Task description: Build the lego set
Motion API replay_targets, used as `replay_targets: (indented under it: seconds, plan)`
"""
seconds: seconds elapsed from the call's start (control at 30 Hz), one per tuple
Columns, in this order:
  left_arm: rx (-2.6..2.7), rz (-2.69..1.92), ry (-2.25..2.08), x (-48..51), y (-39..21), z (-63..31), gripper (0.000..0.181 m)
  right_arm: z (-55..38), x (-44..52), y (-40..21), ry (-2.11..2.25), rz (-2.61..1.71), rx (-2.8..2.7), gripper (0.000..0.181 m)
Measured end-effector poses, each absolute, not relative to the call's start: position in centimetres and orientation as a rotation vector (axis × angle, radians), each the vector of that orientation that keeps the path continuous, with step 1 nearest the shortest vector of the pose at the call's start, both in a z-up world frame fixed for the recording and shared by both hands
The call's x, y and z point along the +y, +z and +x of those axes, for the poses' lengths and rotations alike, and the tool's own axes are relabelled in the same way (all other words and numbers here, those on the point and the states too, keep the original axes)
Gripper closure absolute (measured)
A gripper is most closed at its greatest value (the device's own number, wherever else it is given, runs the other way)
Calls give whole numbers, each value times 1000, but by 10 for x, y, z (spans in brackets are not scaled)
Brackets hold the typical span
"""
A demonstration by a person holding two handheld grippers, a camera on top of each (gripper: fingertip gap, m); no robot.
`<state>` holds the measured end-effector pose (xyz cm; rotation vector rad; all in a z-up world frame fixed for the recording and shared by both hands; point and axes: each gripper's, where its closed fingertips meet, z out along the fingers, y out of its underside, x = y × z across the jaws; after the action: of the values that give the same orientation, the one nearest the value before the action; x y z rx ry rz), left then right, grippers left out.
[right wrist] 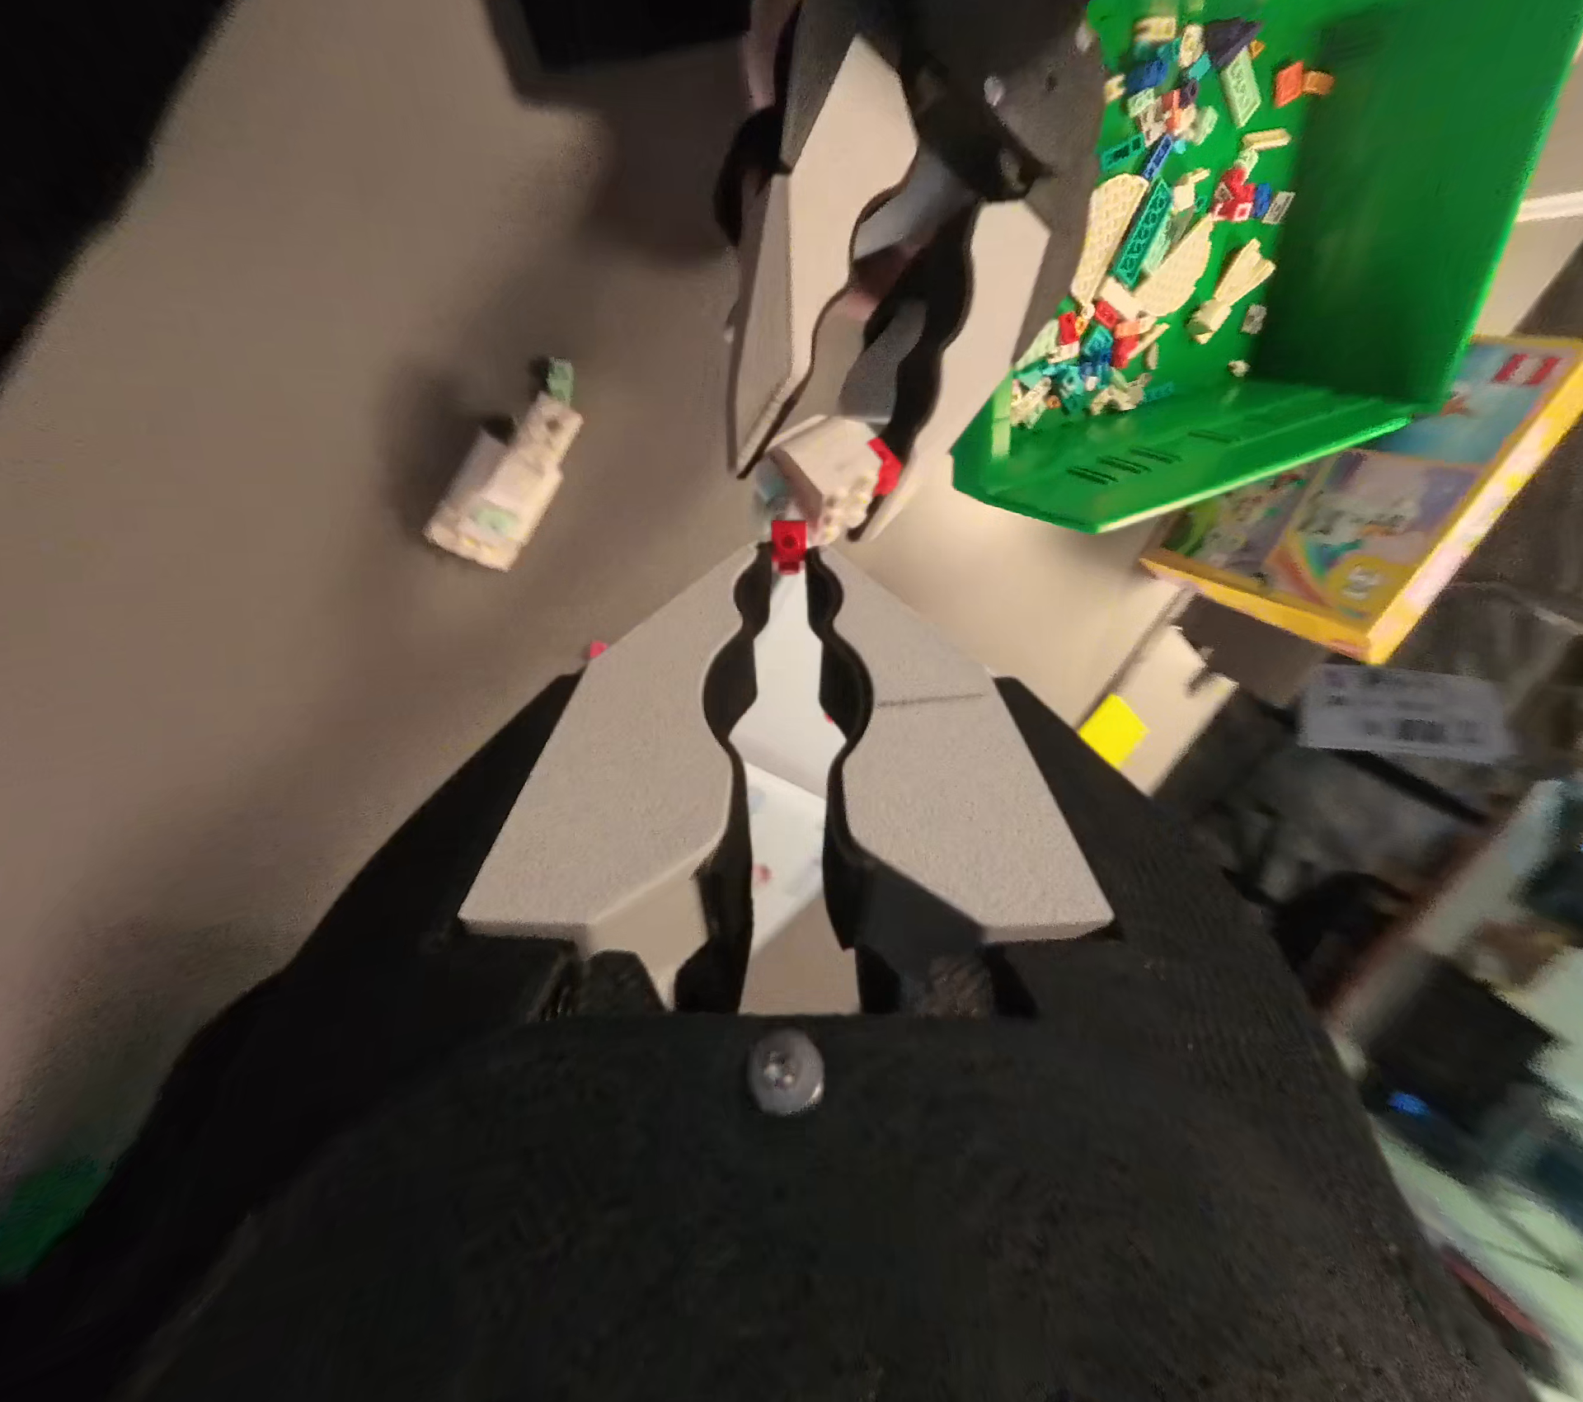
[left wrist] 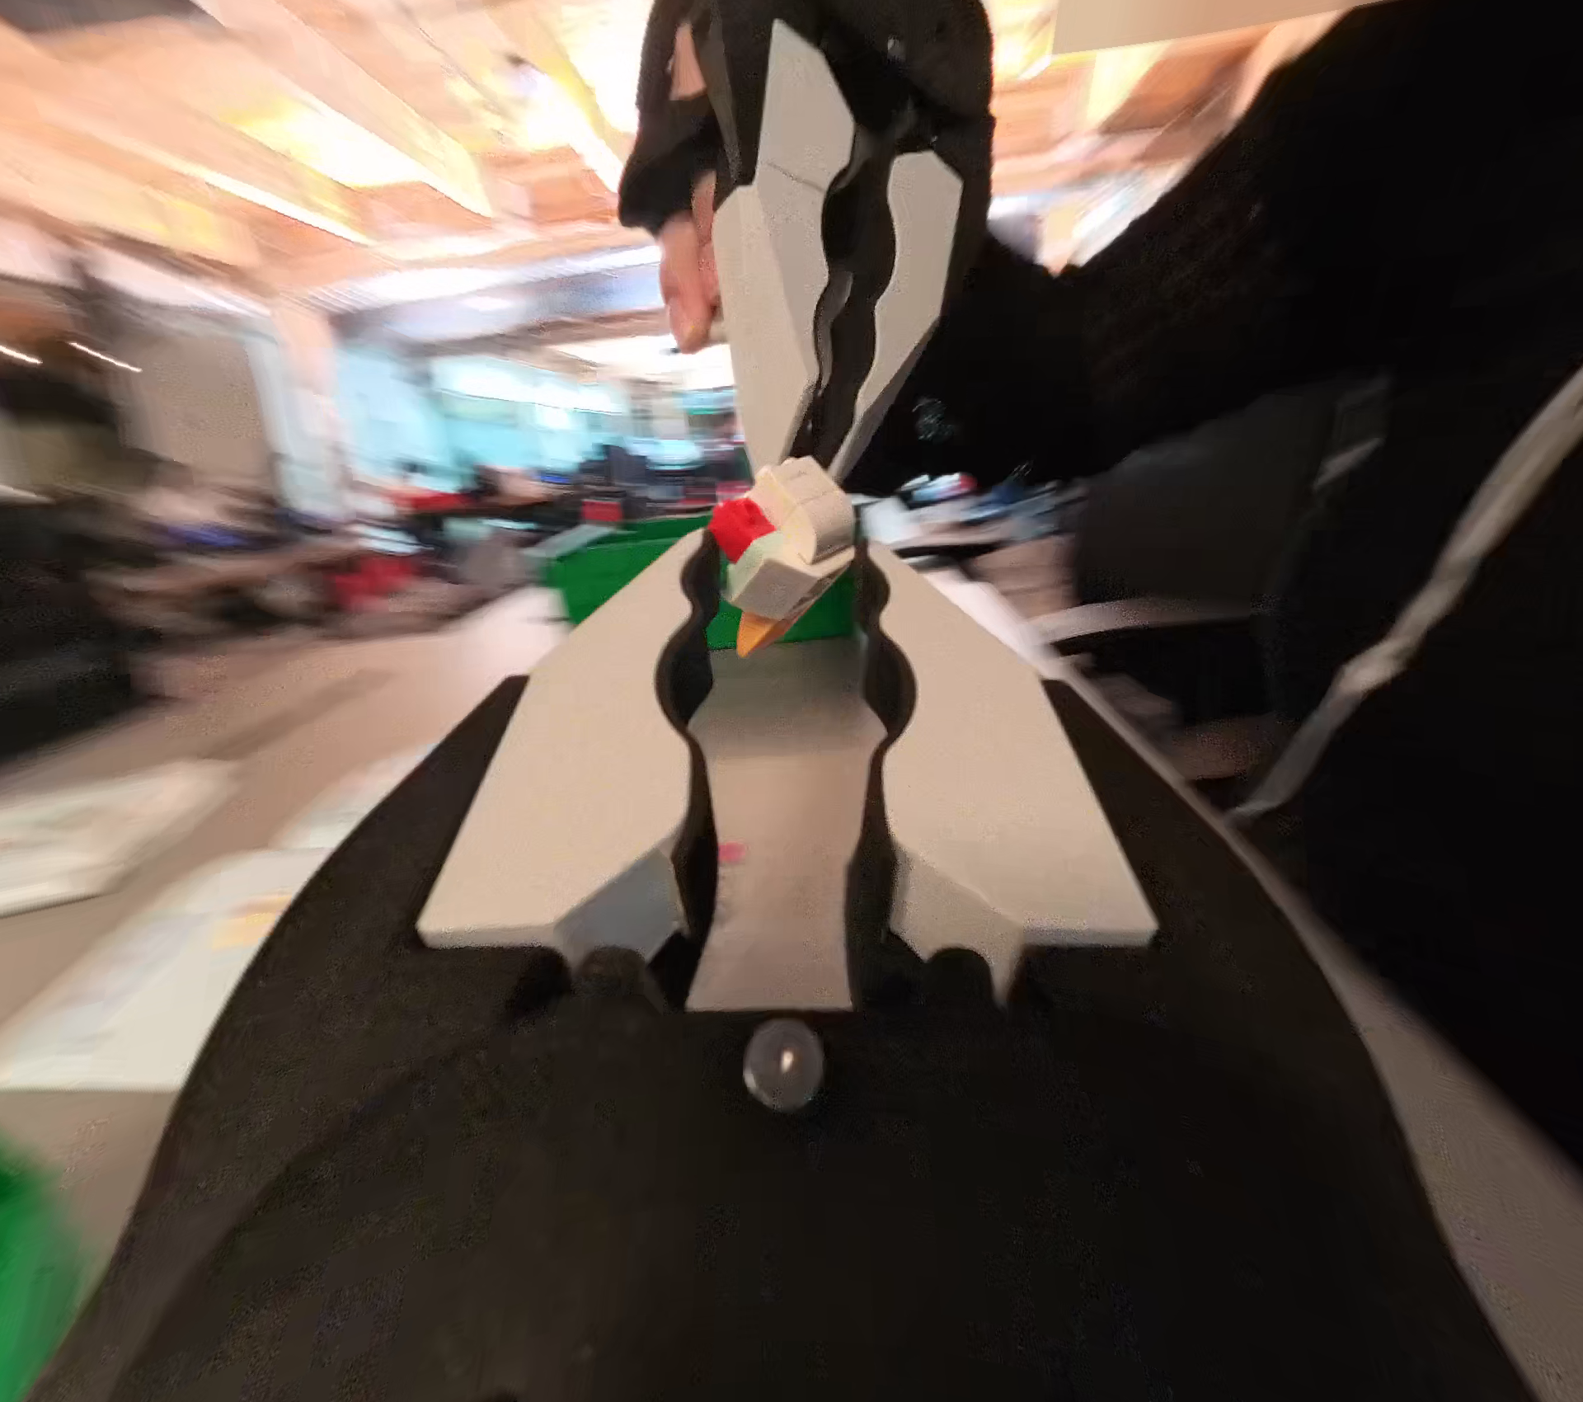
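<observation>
My left gripper [left wrist: 788, 547] is shut on a small white brick assembly [left wrist: 801, 534] that carries a red brick [left wrist: 737, 525] and an orange beak-like piece [left wrist: 758, 632], held up in the air. In the right wrist view the left gripper [right wrist: 814, 495] comes in from above with the same assembly [right wrist: 822, 474]. My right gripper [right wrist: 788, 557] is shut on a tiny red piece [right wrist: 788, 541], held right against the underside of the assembly. In the left wrist view the right gripper [left wrist: 809, 454] touches the assembly's top; the red piece is hidden there.
A green bin [right wrist: 1388, 178] with several loose bricks [right wrist: 1156, 204] stands at the right, partly over a colourful set box [right wrist: 1370, 547]. A partly built white model [right wrist: 505, 470] lies on the beige table [right wrist: 300, 247]. A person's hand [left wrist: 685, 281] holds the right gripper. Less than 4 cm separates the two grippers' tips.
</observation>
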<state>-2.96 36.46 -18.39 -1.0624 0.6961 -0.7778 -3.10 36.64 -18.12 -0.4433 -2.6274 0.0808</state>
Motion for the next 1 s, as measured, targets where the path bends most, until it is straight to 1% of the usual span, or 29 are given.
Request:
replay_targets:
  seconds: [0.17, 0.3, 0.53, 1.0]
  plan:
    - [732, -1031, -327, 373, -182, -40, 151, -35, 379, -179, -294, -107, -2533, 175]
    - [757, -977, -148, 369, -177, -37, 151, -35, 369, -174, -426, 118, -2455, 175]
    - [752, -959, -117, 366, -175, -36, 151, -34, 363, -169, -535, 208, -2425, 175]
    - [739, -954, -122, 366, -173, -38, 151, -39, 363, -170, -507, 151, -2411, 175]
